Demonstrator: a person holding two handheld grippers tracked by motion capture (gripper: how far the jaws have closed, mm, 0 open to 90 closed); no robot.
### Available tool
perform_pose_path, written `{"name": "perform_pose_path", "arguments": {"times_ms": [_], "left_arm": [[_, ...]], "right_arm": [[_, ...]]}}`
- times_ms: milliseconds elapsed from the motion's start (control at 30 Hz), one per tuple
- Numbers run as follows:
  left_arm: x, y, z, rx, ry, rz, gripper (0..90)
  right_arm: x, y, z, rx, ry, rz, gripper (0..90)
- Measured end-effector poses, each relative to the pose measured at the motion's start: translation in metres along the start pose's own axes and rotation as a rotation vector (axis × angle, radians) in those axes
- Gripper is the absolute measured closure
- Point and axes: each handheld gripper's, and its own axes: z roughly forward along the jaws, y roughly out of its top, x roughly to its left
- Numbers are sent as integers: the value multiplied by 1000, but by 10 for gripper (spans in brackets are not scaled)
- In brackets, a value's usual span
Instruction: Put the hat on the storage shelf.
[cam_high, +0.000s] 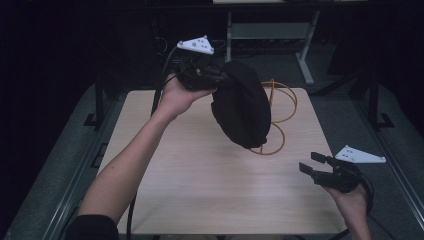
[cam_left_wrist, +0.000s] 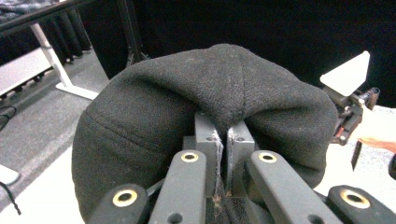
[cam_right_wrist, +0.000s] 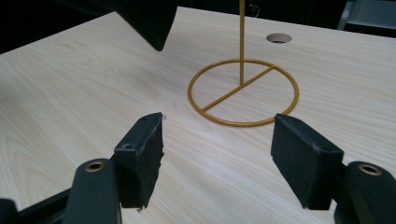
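A black felt hat (cam_high: 242, 105) hangs in the air above the far middle of the table, and my left gripper (cam_high: 222, 80) is shut on a fold of it. In the left gripper view the hat (cam_left_wrist: 187, 93) bulges over the jaws, with the cloth pinched in my left gripper (cam_left_wrist: 223, 128). A gold wire stand (cam_high: 280, 107) rises just behind and to the right of the hat. Its round base ring (cam_right_wrist: 243, 93) lies on the wood ahead of my right gripper (cam_right_wrist: 217, 154), which stands open with nothing between its pads. That right gripper (cam_high: 309, 162) hovers low near the table's right front.
The light wooden table (cam_high: 200, 170) has a round cable hole (cam_right_wrist: 279, 38) behind the stand. A desk frame with white legs (cam_high: 305, 60) stands on the grey floor beyond the table. A lower edge of the hat (cam_right_wrist: 149, 18) hangs at the upper left of the right gripper view.
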Motion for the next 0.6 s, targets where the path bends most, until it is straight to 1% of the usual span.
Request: {"name": "perform_pose_path", "arguments": {"times_ms": [133, 233, 333, 367, 433, 600], "left_arm": [[5, 18, 11, 2, -2, 11, 870], [10, 30, 21, -4, -12, 11, 870], [14, 40, 33, 1, -13, 3, 870], [15, 43, 38, -5, -18, -7, 870], [18, 48, 46, 2, -20, -14, 869], [25, 58, 67, 17, -27, -33, 869]], "right_arm": [[-2, 0, -3, -19, -5, 5, 336], [-4, 0, -3, -18, -10, 5, 337], [-6, 0, -3, -19, -13, 12, 333], [-7, -1, -3, -20, -11, 14, 331], [-8, -1, -3, -18, -1, 20, 331], [-11, -3, -5, -26, -3, 29, 331]]}}
